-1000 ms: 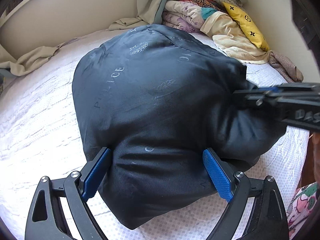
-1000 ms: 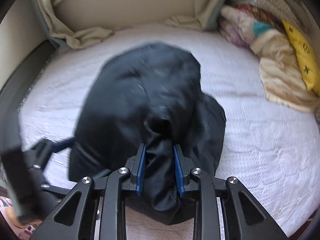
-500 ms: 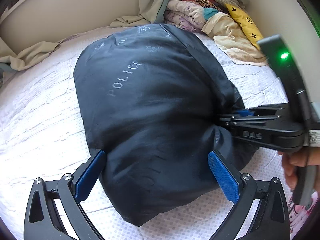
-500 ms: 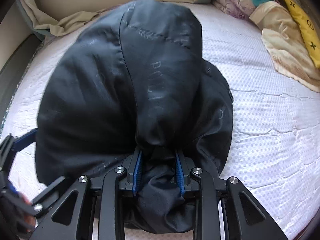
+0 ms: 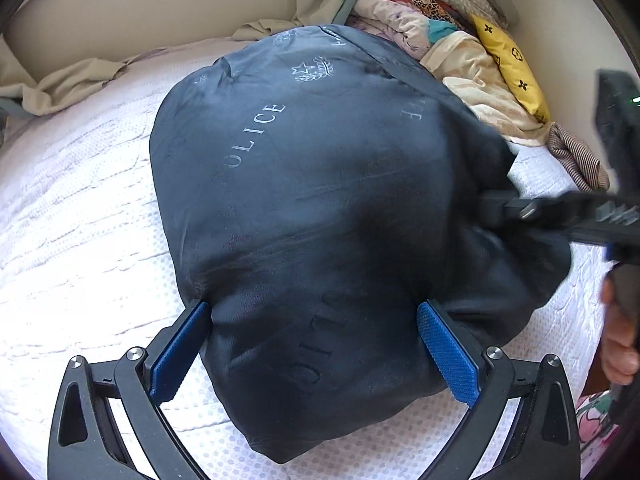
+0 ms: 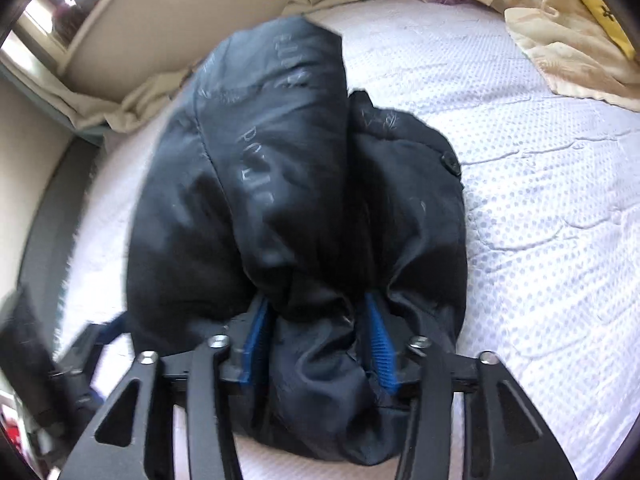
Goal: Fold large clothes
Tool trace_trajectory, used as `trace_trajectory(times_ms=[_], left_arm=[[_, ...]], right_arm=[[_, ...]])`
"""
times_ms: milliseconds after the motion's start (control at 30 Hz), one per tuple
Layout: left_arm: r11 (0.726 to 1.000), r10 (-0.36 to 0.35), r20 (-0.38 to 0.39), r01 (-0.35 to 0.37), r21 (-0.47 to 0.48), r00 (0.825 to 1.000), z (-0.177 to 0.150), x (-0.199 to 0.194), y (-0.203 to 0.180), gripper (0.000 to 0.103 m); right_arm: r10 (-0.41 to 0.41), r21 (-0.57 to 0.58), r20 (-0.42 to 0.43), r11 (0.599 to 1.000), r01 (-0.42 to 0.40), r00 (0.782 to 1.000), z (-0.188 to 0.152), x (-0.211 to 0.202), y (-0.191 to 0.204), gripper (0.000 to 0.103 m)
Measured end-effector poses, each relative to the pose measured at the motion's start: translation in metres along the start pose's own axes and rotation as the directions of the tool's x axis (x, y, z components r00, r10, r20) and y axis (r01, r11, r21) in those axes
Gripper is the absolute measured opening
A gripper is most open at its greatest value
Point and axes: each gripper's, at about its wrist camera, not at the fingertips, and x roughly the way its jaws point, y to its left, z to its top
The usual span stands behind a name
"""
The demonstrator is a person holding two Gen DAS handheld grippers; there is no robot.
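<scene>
A dark navy puffy jacket [image 5: 320,200] printed with "POLICE" lies bundled on the white mattress [image 5: 80,220]. My left gripper [image 5: 314,348] stands wide open astride the jacket's near end, and the cloth fills the space between its blue pads. In the right wrist view the jacket [image 6: 280,180] is folded over itself. My right gripper [image 6: 318,340] has a bunched fold between its jaws, which are opening; the cloth still brushes the pads. From the left wrist view, the right gripper [image 5: 520,212] reaches into the jacket's right side.
A pile of mixed clothes [image 5: 460,40] with a yellow cushion [image 5: 508,60] lies at the far right by the wall. Beige cloth [image 5: 72,84] is crumpled along the headboard. A hand [image 5: 620,340] shows at the right edge. Bare mattress [image 6: 540,200] lies right of the jacket.
The right gripper's jaws have spread apart around the bunched fold, and it has rolled and shifted. The jacket has settled flatter on the bed. The left jaws stand slightly wider.
</scene>
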Motion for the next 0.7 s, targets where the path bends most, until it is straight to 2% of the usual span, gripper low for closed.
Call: trace_trajectory(times_ms=[67, 133, 200, 267, 333, 467, 600, 700], left_arm=[[1.000, 0.004, 0.001, -0.004, 0.002, 1.000, 0.000, 0.000, -0.001, 0.103], [1.000, 0.008, 0.002, -0.008, 0.005, 1.000, -0.001, -0.001, -0.002, 0.103], [1.000, 0.008, 0.001, -0.008, 0.004, 1.000, -0.001, -0.001, -0.002, 0.103], [1.000, 0.004, 0.000, -0.004, 0.002, 1.000, 0.000, -0.001, -0.002, 0.103], [1.000, 0.002, -0.001, -0.002, 0.003, 1.000, 0.000, -0.001, -0.003, 0.103], [1.000, 0.010, 0.001, -0.010, 0.017, 1.000, 0.000, -0.002, -0.007, 0.103], [1.000, 0.007, 0.004, -0.007, 0.024, 1.000, 0.000, -0.007, -0.010, 0.103], [1.000, -0.007, -0.007, 0.007, 0.005, 1.000, -0.002, -0.012, -0.009, 0.103]], right_arm=[[-0.014, -0.008, 0.076, 1.000, 0.015, 0.997, 0.003, -0.020, 0.005, 0.063], [-0.018, -0.047, 0.159, 0.999, 0.025, 0.987, 0.010, -0.035, 0.017, 0.067], [-0.017, -0.063, 0.187, 0.998, 0.029, 0.982, 0.017, -0.038, 0.022, 0.068], [-0.045, -0.049, 0.174, 0.997, 0.054, 0.984, 0.026, -0.030, 0.022, 0.068], [-0.081, -0.030, 0.122, 0.996, 0.085, 0.989, 0.030, -0.012, 0.017, 0.068], [-0.158, -0.036, 0.040, 0.987, 0.160, 0.987, 0.026, 0.022, 0.014, 0.077], [-0.132, 0.024, -0.027, 0.991, 0.132, 0.991, 0.021, 0.047, -0.006, 0.080], [-0.117, 0.034, -0.046, 0.992, 0.119, 0.992, 0.023, 0.056, -0.012, 0.082]])
